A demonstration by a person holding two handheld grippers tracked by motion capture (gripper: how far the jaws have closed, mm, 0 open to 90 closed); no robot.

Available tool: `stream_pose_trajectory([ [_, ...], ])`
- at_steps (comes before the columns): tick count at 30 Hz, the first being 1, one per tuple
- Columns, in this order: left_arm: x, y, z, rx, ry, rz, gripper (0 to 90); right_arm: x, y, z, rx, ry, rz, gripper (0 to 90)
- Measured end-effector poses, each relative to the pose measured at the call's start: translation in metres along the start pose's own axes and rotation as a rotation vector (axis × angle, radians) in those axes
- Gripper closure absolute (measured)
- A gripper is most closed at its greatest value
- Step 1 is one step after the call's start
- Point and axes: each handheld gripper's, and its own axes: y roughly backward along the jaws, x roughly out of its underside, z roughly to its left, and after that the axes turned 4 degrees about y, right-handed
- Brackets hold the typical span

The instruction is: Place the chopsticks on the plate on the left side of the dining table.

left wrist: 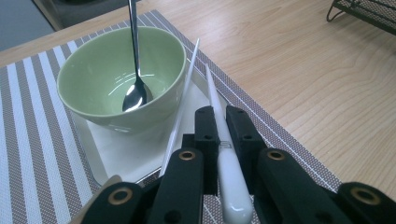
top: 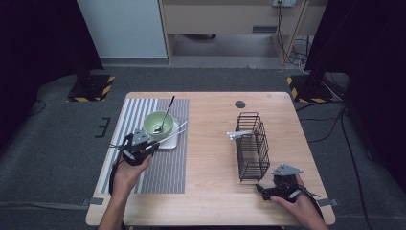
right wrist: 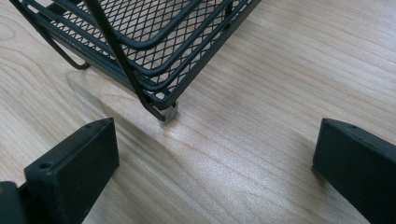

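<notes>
We look down on a pale wooden table standing on grey carpet, with a striped mat on its left half. On the mat a green bowl sits on a white square tray, and a metal spoon leans inside the bowl.

Our left gripper is at the near edge of that tray. Its jaws are pressed together on a white chopstick, pinching it near the thick end, while the thin tip reaches out past the bowl's side. A second chopstick lies just beside it, touching the bowl's rim; it runs down beside the jaws.

Our right gripper rests low on the table near the closest corner of a black wire basket. Its jaws are spread wide with bare wood between them.
</notes>
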Motion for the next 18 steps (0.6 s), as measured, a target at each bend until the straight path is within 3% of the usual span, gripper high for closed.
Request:
stream_pose_trajectory([
  [12, 0.017, 0.002, 0.007, 0.002, 0.036, 0.014, 83.0, 0.000, 0.000, 0.000, 0.000, 0.000, 0.000, 0.3],
  [18, 0.023, 0.000, 0.007, -0.005, 0.025, 0.044, 83.0, 0.000, 0.000, 0.000, 0.001, -0.001, 0.000, 0.3],
])
